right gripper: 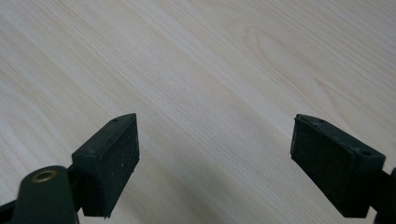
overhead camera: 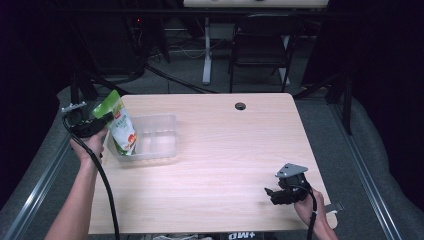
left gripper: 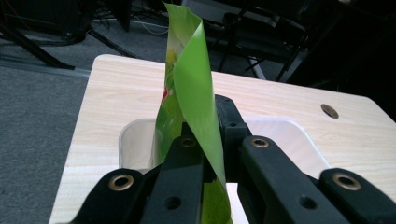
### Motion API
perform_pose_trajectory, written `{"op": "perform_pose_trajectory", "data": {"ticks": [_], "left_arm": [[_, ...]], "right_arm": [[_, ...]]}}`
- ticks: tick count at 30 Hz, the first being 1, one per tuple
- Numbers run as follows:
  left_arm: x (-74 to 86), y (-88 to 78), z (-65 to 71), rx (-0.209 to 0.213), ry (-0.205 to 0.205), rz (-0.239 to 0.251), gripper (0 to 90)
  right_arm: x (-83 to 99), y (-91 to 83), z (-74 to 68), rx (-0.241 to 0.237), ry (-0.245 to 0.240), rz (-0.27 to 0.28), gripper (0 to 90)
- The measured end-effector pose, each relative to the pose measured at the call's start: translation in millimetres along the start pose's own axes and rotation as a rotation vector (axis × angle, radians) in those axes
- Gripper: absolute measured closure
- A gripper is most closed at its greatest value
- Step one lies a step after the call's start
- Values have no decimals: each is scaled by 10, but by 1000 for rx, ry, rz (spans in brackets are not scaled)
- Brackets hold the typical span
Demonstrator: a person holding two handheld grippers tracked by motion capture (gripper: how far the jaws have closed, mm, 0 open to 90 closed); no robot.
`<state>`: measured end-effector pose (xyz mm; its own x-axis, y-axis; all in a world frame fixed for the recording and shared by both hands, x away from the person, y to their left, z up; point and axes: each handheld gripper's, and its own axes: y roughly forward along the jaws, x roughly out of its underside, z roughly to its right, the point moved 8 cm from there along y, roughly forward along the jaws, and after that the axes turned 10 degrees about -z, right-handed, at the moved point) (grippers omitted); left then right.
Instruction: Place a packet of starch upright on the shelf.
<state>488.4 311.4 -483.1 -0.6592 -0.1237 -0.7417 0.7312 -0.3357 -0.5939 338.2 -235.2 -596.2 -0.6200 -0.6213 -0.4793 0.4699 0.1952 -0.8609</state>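
A green and white snack pouch (overhead camera: 120,125) hangs upright with its lower end inside a clear plastic tub (overhead camera: 160,147) at the table's left side. My left gripper (overhead camera: 103,120) is shut on the pouch's green top edge. In the left gripper view the pouch (left gripper: 189,84) rises twisted from between the black jaws, my left gripper (left gripper: 208,140) clamped on it, the tub (left gripper: 299,140) beneath. My right gripper (overhead camera: 270,192) rests near the table's front right corner. In the right gripper view it (right gripper: 215,154) stands open over bare wood, nothing between its pads.
The light wood table (overhead camera: 225,150) has a round cable hole (overhead camera: 240,106) near its far edge. A black chair (overhead camera: 262,45) and a white desk leg (overhead camera: 207,50) stand on the floor beyond. Dark stands flank the table at both sides.
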Motion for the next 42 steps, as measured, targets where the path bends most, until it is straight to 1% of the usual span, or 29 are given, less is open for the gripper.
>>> {"op": "perform_pose_trajectory", "data": {"ticks": [2,3,6,8,9,11,13,16,18,19,20,21,24,25,26,31,33,35,36,37,38,40,41,42], "left_arm": [[25,-7,3,0,6,-5,893],[42,-8,5,-3,13,-6,893],[107,-33,9,-14,40,-32,893],[142,-47,1,-22,53,-38,893],[161,-61,-13,-29,56,-41,894],[189,-72,-32,-27,54,-38,894],[222,-89,-54,-32,60,-49,893],[252,-107,-88,-52,70,-58,893],[262,-115,-118,-59,63,-58,893],[270,-122,-134,-59,64,-67,893],[272,-123,-150,-62,61,-63,892],[277,-122,-166,-61,59,-64,892],[293,-123,-237,-80,51,-70,887],[291,-125,-259,-80,41,-60,887],[296,-133,-276,-79,38,-65,887],[299,-136,-316,-88,34,-61,876],[312,-139,-356,-96,31,-81,872],[313,-136,-386,-104,27,-78,863],[315,-142,-400,-110,24,-79,850],[313,-151,-408,-109,20,-74,819],[310,-157,-417,-112,19,-71,759],[309,-171,-435,-127,17,-80,600],[306,-187,-440,-131,16,-77,542],[307,-217,-444,-134,22,-85,488]], "right_arm": [[-1,4,-1,0,1,0,148],[-3,4,-2,2,2,2,148],[-5,4,-1,-3,-1,2,148],[-4,13,3,-3,-2,0,148],[-4,15,3,-4,-3,0,148],[-4,11,0,-3,-2,1,148],[-1,2,-3,-5,-2,1,148],[-2,4,-2,-2,4,3,148],[-9,8,-7,-3,1,6,148],[-10,7,-8,-2,-3,5,148],[-11,6,-9,-1,-6,3,148],[-13,8,-14,-4,-4,5,148],[-13,12,-5,-3,-2,6,148],[-13,13,-6,-5,2,9,148],[-6,11,0,-1,0,3,148],[-8,0,-10,1,1,6,148],[-7,-4,-12,1,-4,0,149],[-11,-4,-3,2,2,9,161],[-14,-6,6,7,11,14,161],[-21,-10,6,2,20,24,161],[-18,-22,21,9,15,20,161],[-20,-30,20,5,18,25,161],[-20,-31,18,4,17,26,161],[-20,-32,18,6,13,24,161]]}}
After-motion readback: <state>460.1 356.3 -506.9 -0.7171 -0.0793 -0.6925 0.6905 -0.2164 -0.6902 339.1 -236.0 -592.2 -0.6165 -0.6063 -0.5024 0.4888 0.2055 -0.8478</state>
